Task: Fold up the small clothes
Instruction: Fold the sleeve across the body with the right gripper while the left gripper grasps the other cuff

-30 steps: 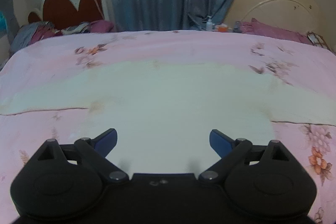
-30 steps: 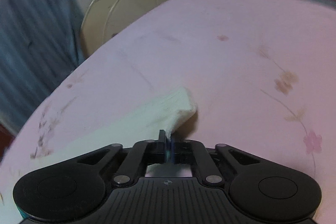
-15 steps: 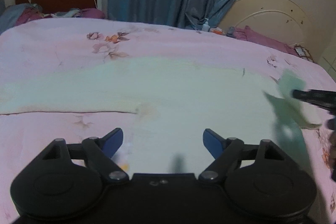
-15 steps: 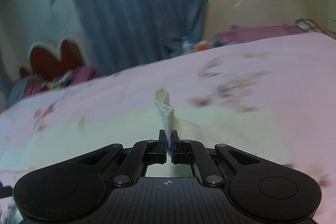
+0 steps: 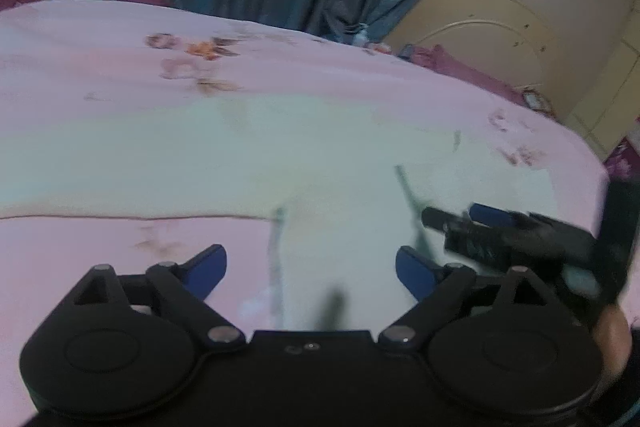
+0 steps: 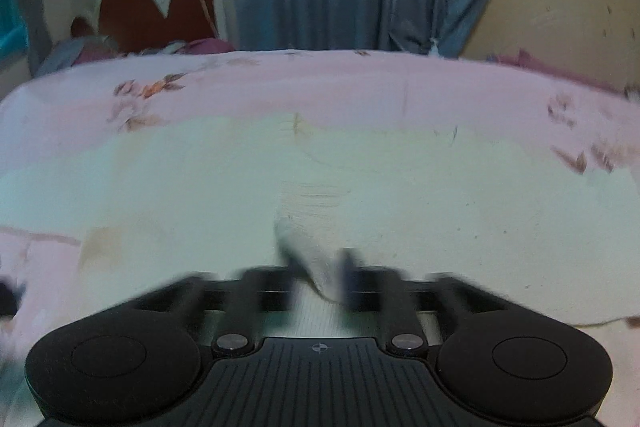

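Pale cream garment (image 5: 280,155) spread flat across pink floral bedspread (image 5: 100,59), long axis running L–R; one end lifted/turned back twd centre, seen in R wrist view as a raised flap (image 6: 316,255).

L gripper (image 5: 310,267): jaws wide apart, nothing btwn them, hovering just above near edge of garment at approx mid-length. No contact w/ cloth visible.

R gripper (image 6: 318,281): blurred by motion. Fingers (image 6: 348,279) parted w/ gap, flap of cloth lying btwn them. Not clear whether cloth pinched or loose; looks part-open, prob mid-release. In L wrist view, same tool at right (image 5: 460,223), low over garment, near L gripper's right finger.

Judged step: sleeve/end fold laid over body, release in progress.

Risks:
- Flap caught on a finger pad during pull-back → fold dragged open or skewed.
- Release w/ flap above the surface → lands crooked, edges not aligned.
- Soft bedspread underneath → garment may slide/bunch if tool skims it.
- Two tools close together at right of L gripper → possible collision when L goes for its grip.
- Motion blur heavy → edge position uncertain; regrip on wrong layer possible.
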